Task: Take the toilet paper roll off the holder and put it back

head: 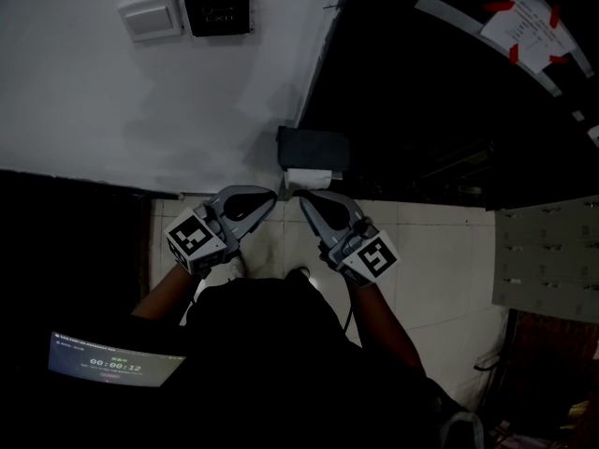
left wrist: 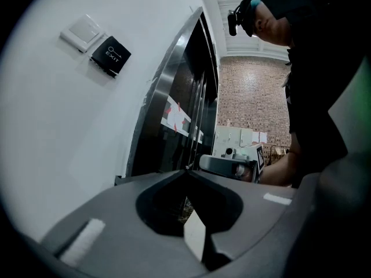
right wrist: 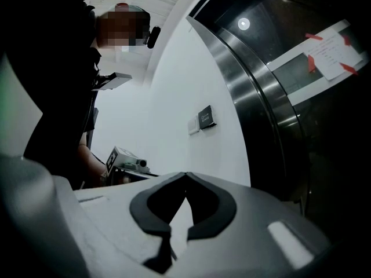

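A: Jaws first, quick.
B: On the left gripper (head: 273,195) the jaws are pressed together, tips meeting, nothing between them. The right gripper (head: 303,197) is the same, closed on nothing. Both are matte grey moulded plastic with a marker cube at the back.

A: And the task's thing?
B: The toilet paper roll (head: 309,178) sits on its holder (head: 314,148) on the wall (head: 140,92), just ahead of both sets of tips and untouched. The right tips line up with the roll's middle. The left tips sit off its left end. I'd call the right a shade nearer.

A: Axis?
B: Horizontal, along the wall, so it runs across the line of the jaws. They'd have to spread before either could take it.

A: Materials?
B: The roll is soft white paper, a cylinder mostly tucked under the holder's boxy black hood. Only the lower front shows. Neither gripper view shows it.

A: Farther out?
B: Pale tiled floor (head: 430,251) below. Up the smooth white wall are a white switch plate (head: 152,17) and a black exit button (head: 217,9). To the right is a dark door (head: 449,82) with a brushed steel frame and a paper notice (head: 524,26) fixed with red tape.
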